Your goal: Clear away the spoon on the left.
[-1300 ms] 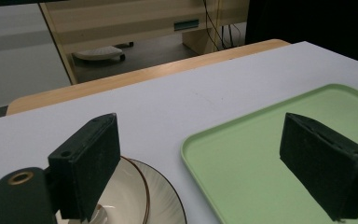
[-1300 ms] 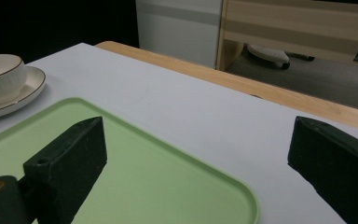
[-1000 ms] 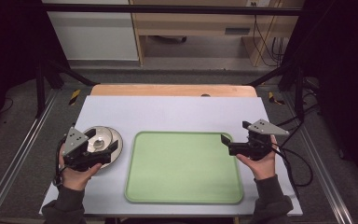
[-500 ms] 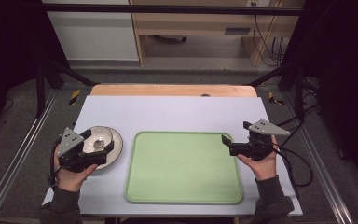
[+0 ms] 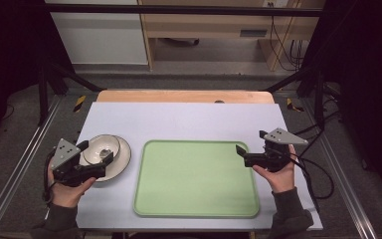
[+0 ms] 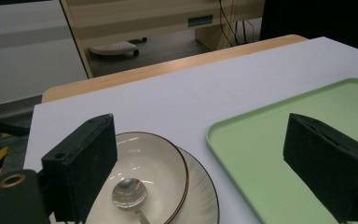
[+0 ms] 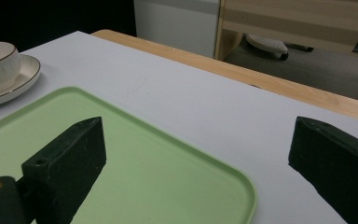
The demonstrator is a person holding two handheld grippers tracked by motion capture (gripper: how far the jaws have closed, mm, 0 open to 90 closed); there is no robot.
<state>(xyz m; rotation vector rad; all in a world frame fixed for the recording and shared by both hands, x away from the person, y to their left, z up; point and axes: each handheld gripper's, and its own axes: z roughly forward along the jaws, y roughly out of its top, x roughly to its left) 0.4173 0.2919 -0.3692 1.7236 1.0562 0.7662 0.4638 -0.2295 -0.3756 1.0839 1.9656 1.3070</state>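
Bowl (image 6: pixel 142 175) with its loose spoon (image 6: pixel 128 193) sits on a plate (image 5: pixel 120 158); spread left tongs (image 5: pixel 97 156) could tip it; right tongs (image 5: pixel 239 154) gape too.

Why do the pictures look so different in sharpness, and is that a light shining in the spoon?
High view: soft and dim, dark at the edges, tray evenly lit. Left gripper view: sharper; the spoon mirrors a bright glint, and the bowl is glossy. Right gripper view: the near jaws look slightly blurred, the background shelf too.
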